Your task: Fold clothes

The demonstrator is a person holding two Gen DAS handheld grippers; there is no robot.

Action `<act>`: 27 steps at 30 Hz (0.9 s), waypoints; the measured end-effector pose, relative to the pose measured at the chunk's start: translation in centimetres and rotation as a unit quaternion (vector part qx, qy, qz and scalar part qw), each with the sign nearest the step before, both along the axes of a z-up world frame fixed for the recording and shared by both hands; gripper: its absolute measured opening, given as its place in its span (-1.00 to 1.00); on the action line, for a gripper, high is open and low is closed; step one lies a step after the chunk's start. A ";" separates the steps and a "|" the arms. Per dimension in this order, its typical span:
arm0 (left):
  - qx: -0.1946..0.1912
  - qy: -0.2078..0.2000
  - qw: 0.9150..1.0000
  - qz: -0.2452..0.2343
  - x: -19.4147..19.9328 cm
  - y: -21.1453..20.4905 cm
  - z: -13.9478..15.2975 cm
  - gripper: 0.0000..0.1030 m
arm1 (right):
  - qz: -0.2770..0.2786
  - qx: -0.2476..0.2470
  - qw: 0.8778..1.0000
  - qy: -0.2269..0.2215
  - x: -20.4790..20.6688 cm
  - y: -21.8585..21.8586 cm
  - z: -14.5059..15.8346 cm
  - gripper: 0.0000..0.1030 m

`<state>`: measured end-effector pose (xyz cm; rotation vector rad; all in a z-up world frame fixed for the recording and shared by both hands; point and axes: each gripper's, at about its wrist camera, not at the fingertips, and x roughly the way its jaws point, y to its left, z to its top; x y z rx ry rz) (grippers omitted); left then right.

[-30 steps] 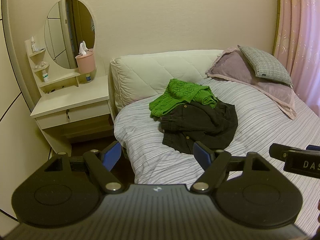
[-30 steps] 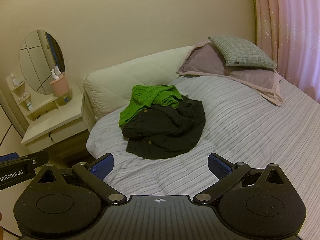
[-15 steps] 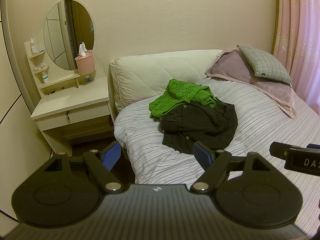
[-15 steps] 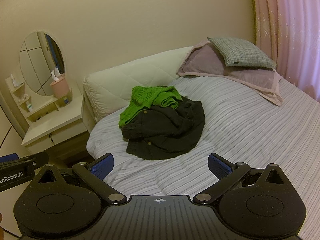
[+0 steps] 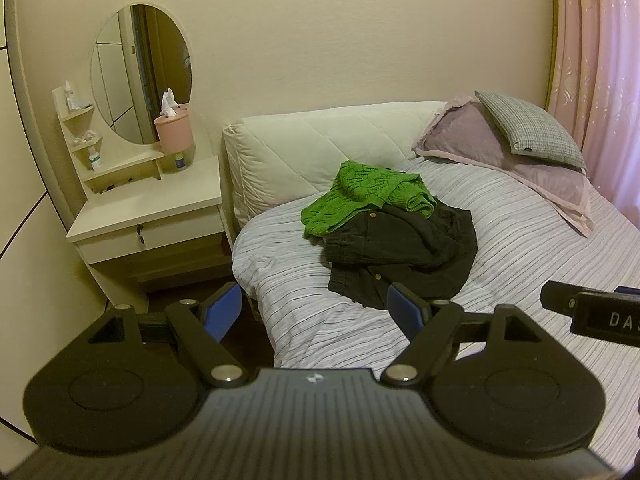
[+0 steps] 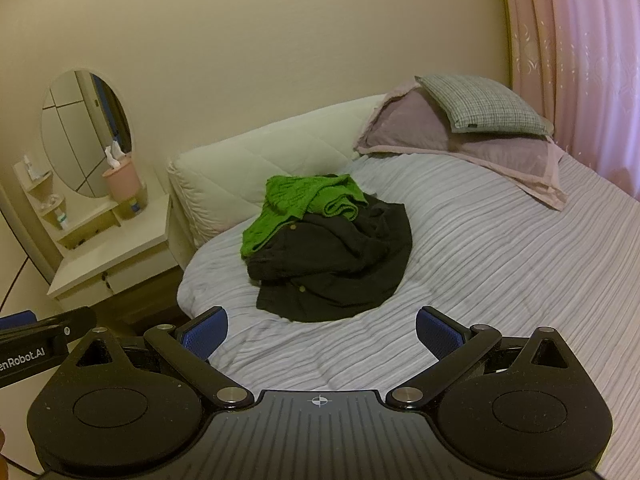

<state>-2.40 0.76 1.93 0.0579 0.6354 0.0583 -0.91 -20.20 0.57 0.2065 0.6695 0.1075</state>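
A green knit sweater [image 5: 362,196] is seen heaped on a dark, possibly buttoned garment [image 5: 404,258] at frame centre on a striped bed [image 5: 532,248], while the left gripper [image 5: 316,310] and right gripper [image 6: 320,332] are held spread and empty below.

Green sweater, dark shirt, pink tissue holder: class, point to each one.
Green sweater [image 5: 360,188], left wrist view, middle of the knit.
Dark shirt [image 6: 340,264], right wrist view, middle of the crumpled cloth.
Pink tissue holder [image 5: 174,130], left wrist view, its side wall.
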 end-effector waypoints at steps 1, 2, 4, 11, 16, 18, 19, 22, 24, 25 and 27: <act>0.001 0.000 1.000 0.000 -0.1 0.1 0.0 0.51 | 0.000 0.001 1.000 0.000 -0.1 0.0 0.0 0.99; 0.001 0.000 1.000 0.001 -0.2 0.1 0.1 0.51 | 0.000 0.002 1.000 0.000 -0.1 0.0 0.0 0.99; 0.003 -0.001 1.000 0.002 -0.4 0.1 0.2 0.51 | 0.001 0.004 1.000 -0.001 -0.3 0.0 0.0 0.99; 0.007 -0.005 1.000 0.011 -1.2 0.3 0.6 0.51 | 0.004 0.007 1.000 -0.003 -0.7 -0.2 0.0 0.99; 0.006 -0.005 1.000 0.016 -1.7 0.2 0.7 0.51 | 0.007 0.003 1.000 -0.004 -1.1 -0.4 0.0 0.99; 0.006 -0.005 1.000 0.018 -2.0 0.1 0.7 0.51 | 0.007 0.001 1.000 -0.006 -1.2 -0.4 0.0 0.99; 0.006 -0.005 1.000 0.019 -2.1 0.0 0.7 0.51 | 0.008 0.001 1.000 -0.006 -1.3 -0.4 0.1 0.99; 0.010 -0.006 1.000 0.022 -2.6 0.0 0.9 0.51 | 0.009 0.005 1.000 -0.008 -1.3 -0.4 0.2 0.99; 0.012 -0.007 1.000 0.024 -2.8 0.0 0.9 0.51 | 0.011 0.008 1.000 -0.011 -1.4 -0.5 0.2 0.99; 0.013 -0.008 1.000 0.025 -2.9 0.0 1.0 0.51 | 0.012 0.009 1.000 -0.013 -1.5 -0.5 0.2 0.99; 0.016 -0.009 0.999 0.027 -3.1 0.0 1.0 0.51 | 0.013 0.010 1.000 -0.015 -1.5 -0.6 0.2 0.99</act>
